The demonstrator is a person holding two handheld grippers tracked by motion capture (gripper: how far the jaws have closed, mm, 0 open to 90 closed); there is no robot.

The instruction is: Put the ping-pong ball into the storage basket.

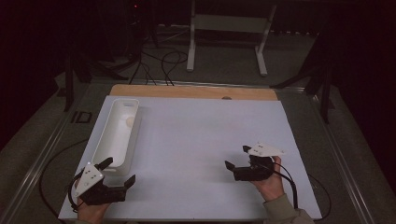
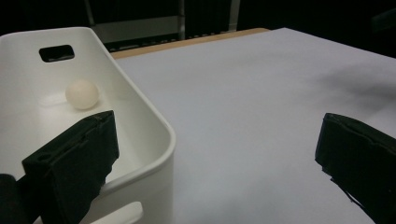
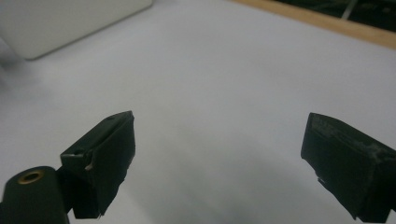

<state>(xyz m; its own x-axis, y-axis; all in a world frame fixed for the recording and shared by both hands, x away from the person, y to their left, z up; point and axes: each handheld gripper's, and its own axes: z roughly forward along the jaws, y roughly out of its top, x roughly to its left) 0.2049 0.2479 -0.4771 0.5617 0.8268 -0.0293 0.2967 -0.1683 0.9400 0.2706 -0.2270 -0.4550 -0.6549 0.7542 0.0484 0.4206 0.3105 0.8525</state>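
Observation:
A long white bin [image 1: 103,144] stands along the left side of the white table sheet [image 1: 196,140]. A pale ball [image 1: 129,121] lies near its far end, also visible as the ball [image 2: 82,94] inside the bin [image 2: 154,126] in the left gripper view. My left gripper [image 1: 119,171] is at the near left corner, just in front of the bin's near end, open and holding nothing. My right gripper [image 1: 237,157] hovers low over the near right of the sheet, pointing left, open with only bare sheet between its fingertips [image 3: 107,154].
A wooden strip [image 1: 194,91] runs along the table's far edge. Beyond it, cables [image 1: 159,65] lie on the floor and a white stand [image 1: 229,32] rises. Metal rails [image 1: 42,158] flank the table. The corner of the bin [image 3: 60,23] appears in the right gripper view.

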